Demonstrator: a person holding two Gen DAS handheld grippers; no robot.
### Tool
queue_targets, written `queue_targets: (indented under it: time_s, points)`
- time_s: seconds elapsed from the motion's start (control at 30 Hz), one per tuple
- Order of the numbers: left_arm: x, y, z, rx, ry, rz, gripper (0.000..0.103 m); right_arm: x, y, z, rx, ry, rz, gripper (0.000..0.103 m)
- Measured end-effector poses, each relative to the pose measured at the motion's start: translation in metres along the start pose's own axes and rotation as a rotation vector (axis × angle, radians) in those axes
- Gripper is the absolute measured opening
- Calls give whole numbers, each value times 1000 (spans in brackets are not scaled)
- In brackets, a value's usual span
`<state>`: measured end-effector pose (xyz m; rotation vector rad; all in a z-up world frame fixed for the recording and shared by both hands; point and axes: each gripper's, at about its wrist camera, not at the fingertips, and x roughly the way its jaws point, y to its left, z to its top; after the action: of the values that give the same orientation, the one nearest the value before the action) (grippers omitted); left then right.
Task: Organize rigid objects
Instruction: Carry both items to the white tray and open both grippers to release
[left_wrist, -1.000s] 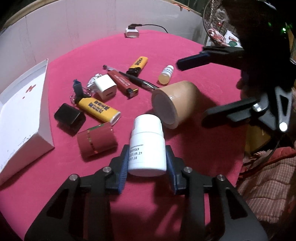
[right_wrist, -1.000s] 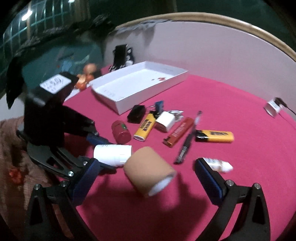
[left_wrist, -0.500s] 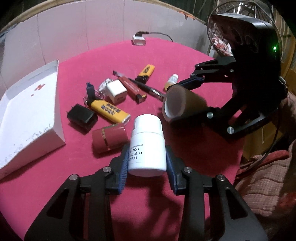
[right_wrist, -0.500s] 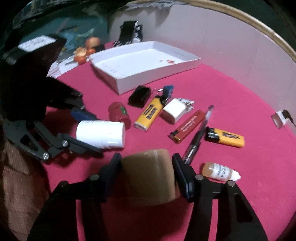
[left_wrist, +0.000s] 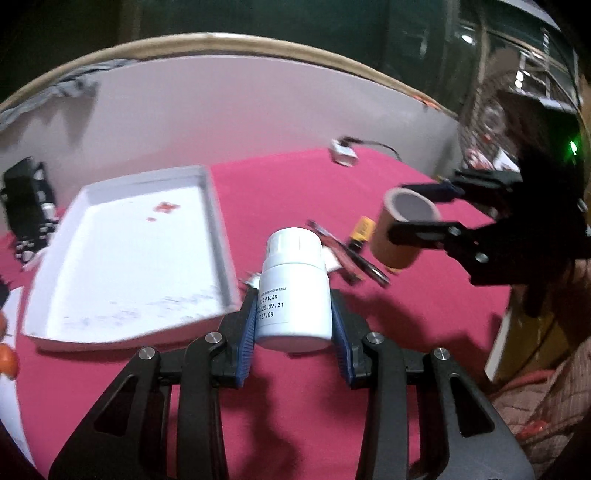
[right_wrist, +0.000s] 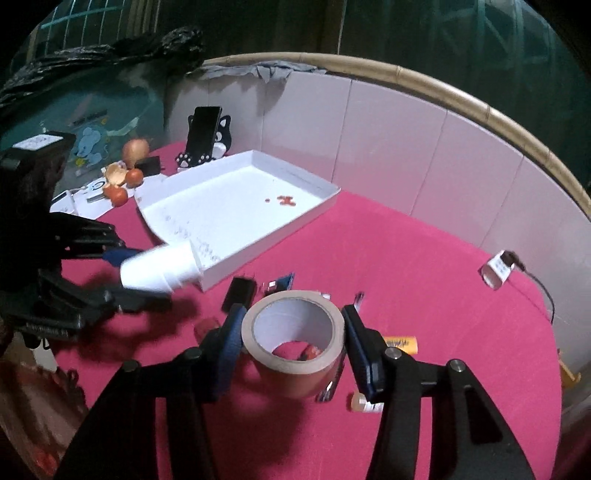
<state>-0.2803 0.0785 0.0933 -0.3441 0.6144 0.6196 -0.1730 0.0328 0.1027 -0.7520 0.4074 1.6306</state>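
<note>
My left gripper (left_wrist: 293, 332) is shut on a white pill bottle (left_wrist: 293, 291) and holds it above the red table, just right of the white tray (left_wrist: 122, 254). My right gripper (right_wrist: 291, 343) is shut on a brown tape roll (right_wrist: 295, 343), lifted above the scattered small objects. In the right wrist view the bottle (right_wrist: 159, 267) hangs near the tray's near corner (right_wrist: 236, 214). In the left wrist view the tape roll (left_wrist: 402, 229) is held up at the right.
Small items lie on the red cloth: a black adapter (right_wrist: 240, 293), a yellow lighter (right_wrist: 400, 343), a small dropper bottle (right_wrist: 364, 404), a pen (left_wrist: 365, 264). A white charger (right_wrist: 496, 271) sits far right. A phone stand (right_wrist: 205, 136) and fruit (right_wrist: 125, 177) stand beyond the tray.
Both grippers have risen with their loads. The left one has swung toward the tray. The right gripper, open a second ago, closed on the tape roll and lifted it.
</note>
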Motion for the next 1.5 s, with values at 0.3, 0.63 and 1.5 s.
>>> queue_targets:
  time_s: [0.3,0.63,1.5]
  points:
    - [-26,46,5,-96,-64,89,36,8,13,28,-14,-16,-13,52]
    - [-30,88,17,-163,-83,178,36,27,33,58,-48,-18,-7,52]
    - [66,192,31,-329,62,570,36,180,42,102,144,117,113,52]
